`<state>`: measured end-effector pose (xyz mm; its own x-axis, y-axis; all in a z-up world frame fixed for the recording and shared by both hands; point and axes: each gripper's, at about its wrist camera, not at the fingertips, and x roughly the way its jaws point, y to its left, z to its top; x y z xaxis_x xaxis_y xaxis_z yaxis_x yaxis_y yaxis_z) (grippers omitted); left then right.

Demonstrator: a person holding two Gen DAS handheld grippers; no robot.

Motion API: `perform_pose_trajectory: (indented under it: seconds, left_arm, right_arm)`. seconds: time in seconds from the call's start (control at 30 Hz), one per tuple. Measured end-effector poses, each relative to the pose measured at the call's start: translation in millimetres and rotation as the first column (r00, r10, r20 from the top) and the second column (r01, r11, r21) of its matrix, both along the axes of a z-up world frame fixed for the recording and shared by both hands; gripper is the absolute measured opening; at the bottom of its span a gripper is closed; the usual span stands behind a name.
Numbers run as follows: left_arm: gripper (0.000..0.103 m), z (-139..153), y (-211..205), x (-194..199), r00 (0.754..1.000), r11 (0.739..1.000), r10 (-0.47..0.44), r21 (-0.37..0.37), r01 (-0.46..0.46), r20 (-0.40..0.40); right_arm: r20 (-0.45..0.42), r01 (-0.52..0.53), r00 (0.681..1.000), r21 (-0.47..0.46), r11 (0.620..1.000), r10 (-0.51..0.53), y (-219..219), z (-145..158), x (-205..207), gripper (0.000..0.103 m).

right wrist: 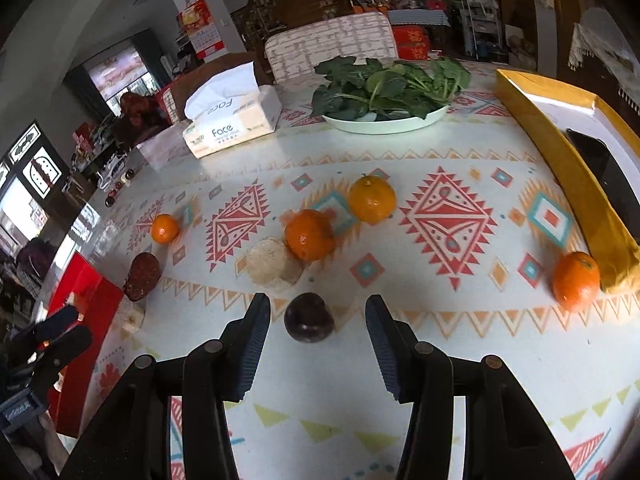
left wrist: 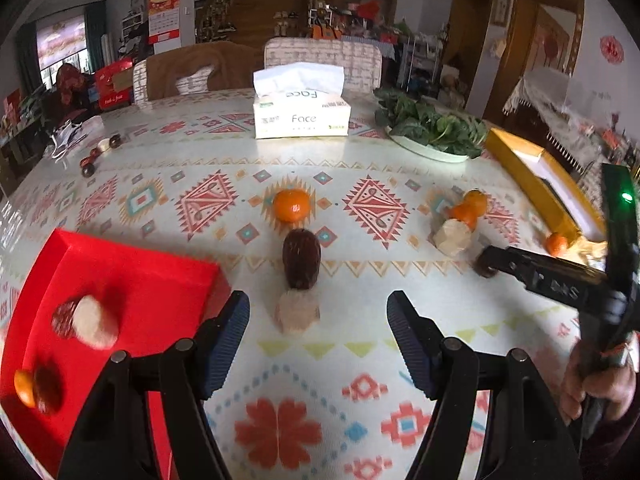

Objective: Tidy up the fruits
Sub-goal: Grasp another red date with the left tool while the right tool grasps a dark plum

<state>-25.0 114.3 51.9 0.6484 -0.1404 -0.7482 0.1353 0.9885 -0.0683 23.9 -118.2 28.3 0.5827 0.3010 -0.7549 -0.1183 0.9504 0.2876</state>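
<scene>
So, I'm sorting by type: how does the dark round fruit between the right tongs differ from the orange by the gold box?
The dark round fruit is deep purple-black; the orange is bright orange. The dark fruit looks smaller. It lies between the right tongs; the orange lies against the gold box. Both are roundish and loose on the tablecloth.

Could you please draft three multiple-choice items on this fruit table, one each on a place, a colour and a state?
1. Where does the red tray lie in the left wrist view?
A. lower left
B. upper right
C. behind the tissue box

2. What colour is the fruit between the fingers of the right gripper?
A. green
B. bright yellow
C. dark purple

3. How do the jaws of the left gripper stand?
A. clamped on an orange
B. open, nothing held
C. shut on the tray

Answers: 1 A, the tray fills the lower left corner. 2 C, the round fruit there is almost black-purple. 3 B, bare tablecloth shows between the fingers.
</scene>
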Motion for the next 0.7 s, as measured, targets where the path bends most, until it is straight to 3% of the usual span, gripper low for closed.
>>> perform_pose_trajectory:
  seconds: [0.23, 0.4, 0.43, 0.47, 0.5, 0.6, 0.7]
  left_arm:
    - [0.071, -21, -13, 48, 0.998, 0.999, 0.003, 0.054, 0.0, -0.055]
    - [0.069, -33, -18, 61, 0.996, 0.996, 0.0, 0.087, 0.008, -0.085]
    - [0.066, -35, -20, 61, 0.996, 0.995, -0.003, 0.095, 0.011, -0.085]
    - [0.052, -36, -22, 61, 0.996, 0.995, -0.006, 0.103, 0.015, -0.087]
    - [0.031, -39, -23, 61, 0.996, 0.994, -0.01, 0.112, 0.02, -0.092]
    - [0.028, -41, -26, 60, 0.996, 0.994, -0.024, 0.1, 0.033, -0.091]
    - [0.028, -38, -29, 54, 0.997, 0.995, -0.031, 0.09, 0.038, -0.075]
  right_arm:
    - [-0.011, -0.015, 1.0, 0.017, 1.0, 0.015, -3, -8, 4, 0.054]
    - [-0.013, -0.017, 1.0, 0.01, 1.0, 0.017, -3, -7, 2, 0.054]
    - [-0.012, -0.019, 1.0, 0.005, 1.0, 0.019, -2, -7, 2, 0.054]
    - [-0.01, -0.022, 1.0, -0.003, 1.0, 0.022, -1, -7, 1, 0.054]
    - [-0.008, -0.024, 1.0, -0.013, 1.0, 0.024, 0, -7, 1, 0.054]
    - [-0.001, -0.026, 1.0, -0.044, 0.999, 0.026, 4, -6, -1, 0.052]
    - [0.005, -0.038, 0.999, -0.05, 0.998, 0.038, 5, -7, -1, 0.038]
